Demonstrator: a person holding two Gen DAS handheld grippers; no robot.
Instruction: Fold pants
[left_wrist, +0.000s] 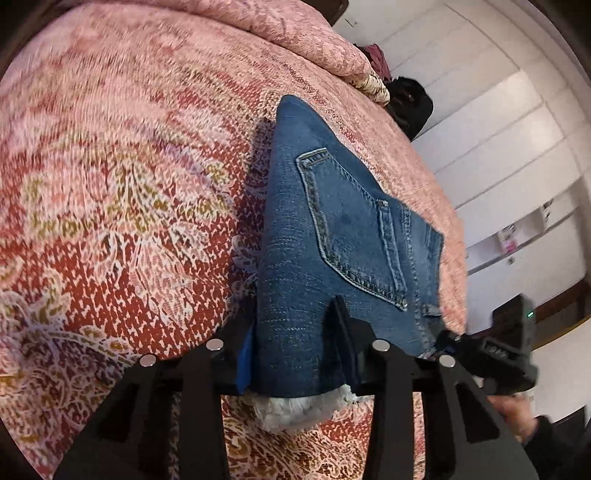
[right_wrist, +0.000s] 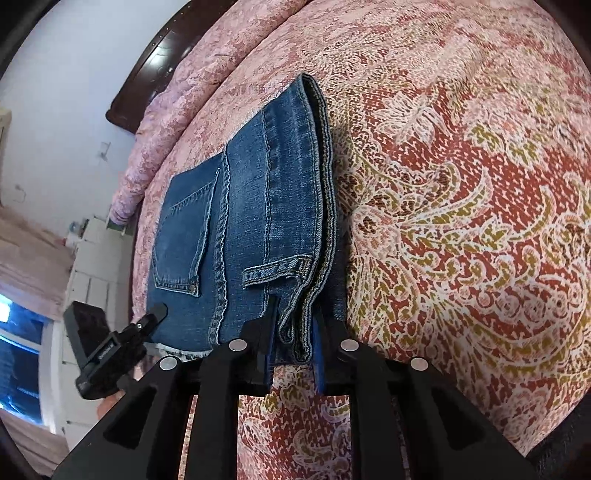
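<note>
Folded jeans (left_wrist: 332, 236) on bed (left_wrist: 110, 184): thick, limp, heavy denim. Frayed hem clamped by left tool (left_wrist: 295, 317); waistband stack pinched by right tool (right_wrist: 295, 321).

Denim pants (left_wrist: 332, 229), woven bedspread (left_wrist: 129, 184)

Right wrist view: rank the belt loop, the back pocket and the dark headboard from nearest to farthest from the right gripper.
1. Belt loop: just above the right gripper, on the waistband of the jeans that its fingers pinch.
2. Back pocket: farther left on the denim.
3. Headboard: far off at upper left, past the pink bedspread.
</note>
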